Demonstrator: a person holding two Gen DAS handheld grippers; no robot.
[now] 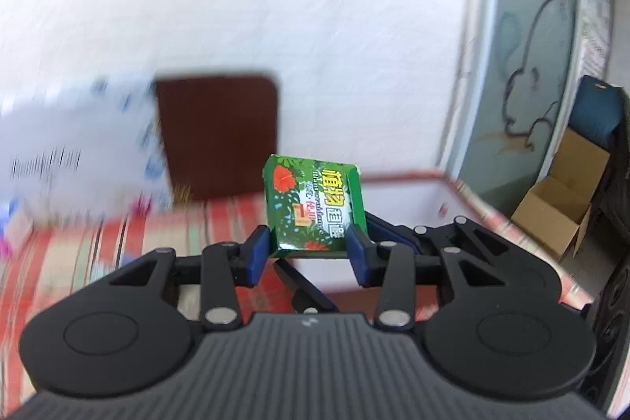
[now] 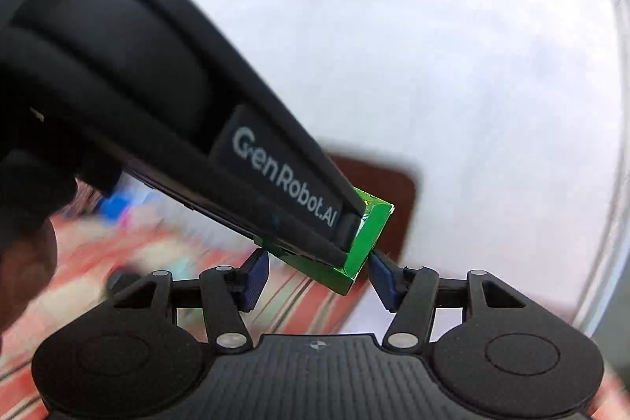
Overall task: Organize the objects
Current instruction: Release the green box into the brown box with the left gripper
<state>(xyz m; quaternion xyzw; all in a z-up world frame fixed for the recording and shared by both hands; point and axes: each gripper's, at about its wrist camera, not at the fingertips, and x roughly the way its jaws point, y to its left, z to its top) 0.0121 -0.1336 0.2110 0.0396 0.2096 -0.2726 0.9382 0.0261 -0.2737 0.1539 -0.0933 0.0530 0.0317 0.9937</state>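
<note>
My left gripper (image 1: 311, 247) has its blue-padded fingers (image 1: 256, 254) pressed against both sides of a small green box (image 1: 315, 207), printed with red flowers and yellow characters, which stands up out of them and is held off the surface below. Seen from my right wrist, the same green box (image 2: 366, 243) shows edge-on and tilted, with the black body of my left gripper, lettered "GenRobot.AI", slanting down onto it from the upper left. My right gripper (image 2: 319, 274) sits just under that box with its fingers (image 2: 254, 278) spread wide; the right-hand pad lies right beside the box's lower corner, though I cannot tell whether it touches, and the left-hand pad stands clear of it. Below the box lies a striped red and cream cloth (image 1: 78, 254), blurred in both views. Behind the box and to its left stands a dark brown panel (image 1: 216, 136), and further left of the box is a blurred white package (image 1: 78, 152) with blue and black print. To the right of the box runs a white bin with a red rim (image 1: 401, 178). Far to the box's right, an open cardboard carton (image 1: 559, 207) sits on the floor beside a glass door (image 1: 523, 65) with a drawn outline.
</note>
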